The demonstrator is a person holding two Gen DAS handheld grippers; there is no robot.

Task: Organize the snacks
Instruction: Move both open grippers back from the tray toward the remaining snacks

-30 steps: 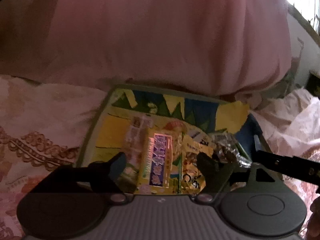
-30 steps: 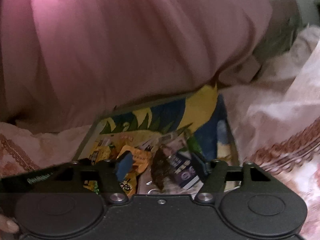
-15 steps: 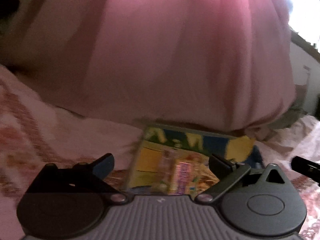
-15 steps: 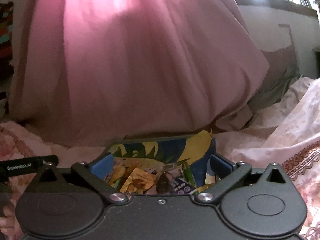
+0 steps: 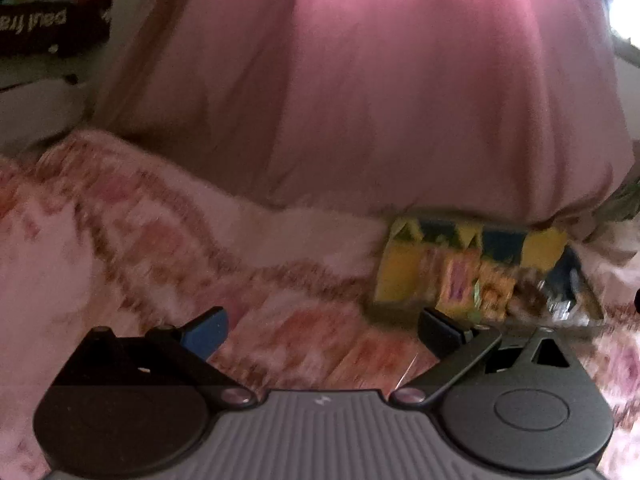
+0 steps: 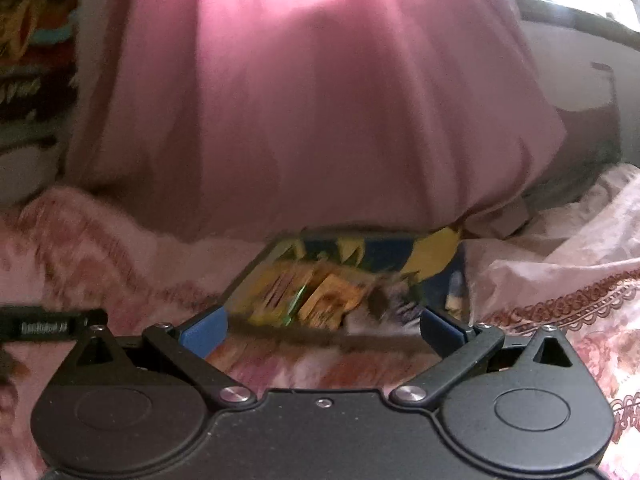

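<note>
A yellow, blue and green printed box [image 5: 404,276] lies on the patterned bedspread and holds several snack packets [image 5: 476,280], blurred here. In the right wrist view the box [image 6: 432,252] sits straight ahead with orange and yellow packets [image 6: 320,296] inside. My left gripper [image 5: 320,332] is open and empty, over the bedspread to the left of the box. My right gripper [image 6: 322,330] is open and empty, just short of the box's near edge.
A large pink cloth [image 5: 360,100] hangs behind the box. The pink floral bedspread [image 5: 140,248] covers the surface. A pale crumpled sheet [image 6: 560,248] lies right of the box. The left gripper's body [image 6: 48,326] shows at the left edge of the right wrist view.
Both grippers have drawn back and up from inside the box and opened wide. The left one has swung left over the bedspread. The packets stay in the box.
</note>
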